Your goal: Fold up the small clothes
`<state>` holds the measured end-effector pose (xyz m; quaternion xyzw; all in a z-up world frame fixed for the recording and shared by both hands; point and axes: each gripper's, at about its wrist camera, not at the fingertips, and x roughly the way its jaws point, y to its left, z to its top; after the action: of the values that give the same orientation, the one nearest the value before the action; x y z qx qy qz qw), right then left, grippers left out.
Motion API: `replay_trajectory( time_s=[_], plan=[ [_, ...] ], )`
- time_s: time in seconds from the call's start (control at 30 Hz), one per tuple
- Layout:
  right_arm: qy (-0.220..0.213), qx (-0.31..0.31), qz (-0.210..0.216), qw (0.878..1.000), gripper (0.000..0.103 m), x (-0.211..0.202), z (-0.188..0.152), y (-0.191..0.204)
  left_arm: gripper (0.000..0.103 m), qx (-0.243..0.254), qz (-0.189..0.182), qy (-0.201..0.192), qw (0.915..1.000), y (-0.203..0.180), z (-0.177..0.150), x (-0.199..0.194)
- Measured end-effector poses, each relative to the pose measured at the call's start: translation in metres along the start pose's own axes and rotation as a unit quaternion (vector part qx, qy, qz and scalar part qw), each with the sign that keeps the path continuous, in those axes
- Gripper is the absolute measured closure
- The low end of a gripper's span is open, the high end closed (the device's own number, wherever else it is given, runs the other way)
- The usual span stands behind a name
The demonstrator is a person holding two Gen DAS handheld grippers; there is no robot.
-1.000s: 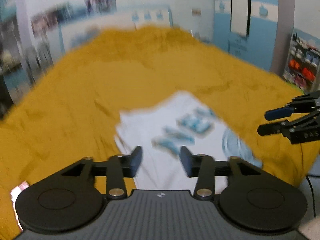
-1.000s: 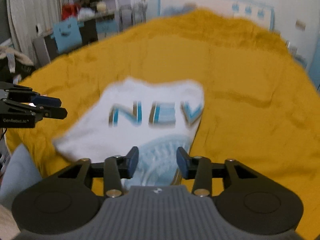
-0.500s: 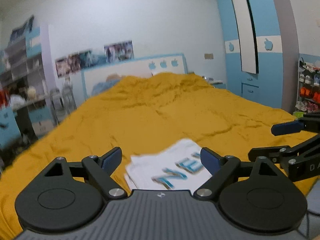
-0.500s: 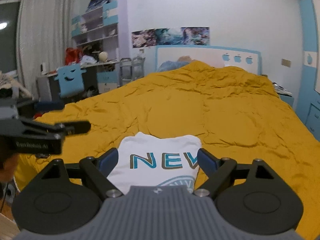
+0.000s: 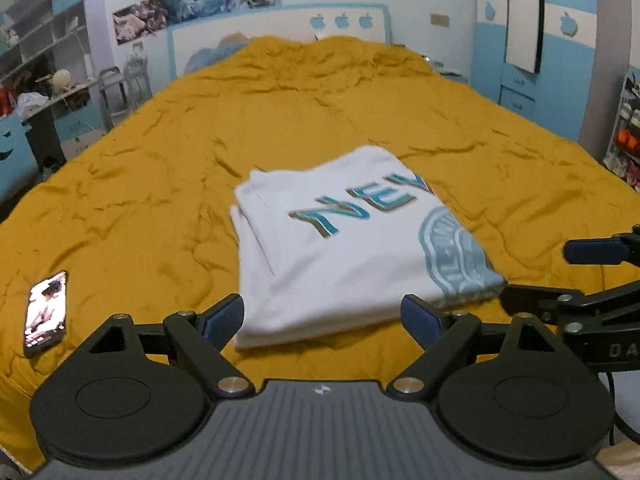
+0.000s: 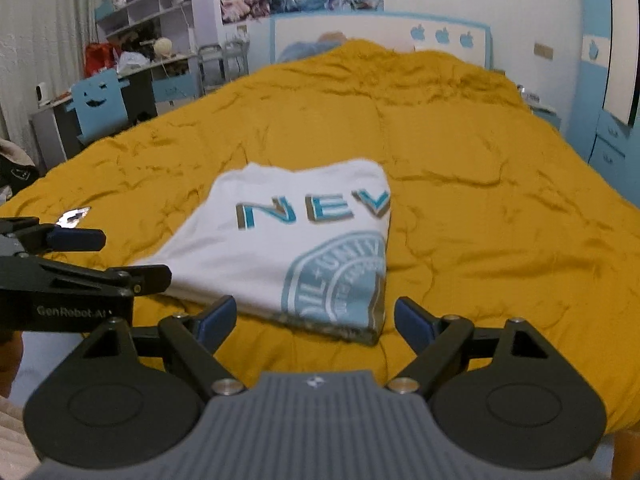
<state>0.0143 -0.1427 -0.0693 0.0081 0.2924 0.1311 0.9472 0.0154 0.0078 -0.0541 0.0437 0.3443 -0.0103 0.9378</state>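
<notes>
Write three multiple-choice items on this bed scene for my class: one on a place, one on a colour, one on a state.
1. Where does the phone lie?
A. on the shirt
B. on the bedspread, left of the shirt
C. on the desk

2. What colour is the bedspread?
A. mustard yellow
B. green
C. white

3. How is the shirt?
A. hanging
B. spread flat, unfolded
C. folded, lying free

Key: 1 B, the phone rests on the bedspread apart from the shirt. 2 A, it shows yellow throughout. 3 C, stacked layers show at its edge, and the left gripper and right gripper stand open, holding nothing.
</notes>
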Motion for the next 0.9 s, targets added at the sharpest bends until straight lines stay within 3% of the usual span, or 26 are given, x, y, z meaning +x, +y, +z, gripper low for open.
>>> replay_trajectory(
  time_s=[0.27,0.9],
  plan=[
    [0.039,0.019,-0.001,0.999,0.021,0.015,-0.008,-0.006,0.000,0.009,0.001,0.019,0.9998,-0.008,-0.006,0.006],
    [0.043,0.013,0.000,0.999,0.021,0.014,-0.008,-0.003,0.000,0.011,0.002,0.015,0.9998,-0.005,-0.004,0.007]
  ],
)
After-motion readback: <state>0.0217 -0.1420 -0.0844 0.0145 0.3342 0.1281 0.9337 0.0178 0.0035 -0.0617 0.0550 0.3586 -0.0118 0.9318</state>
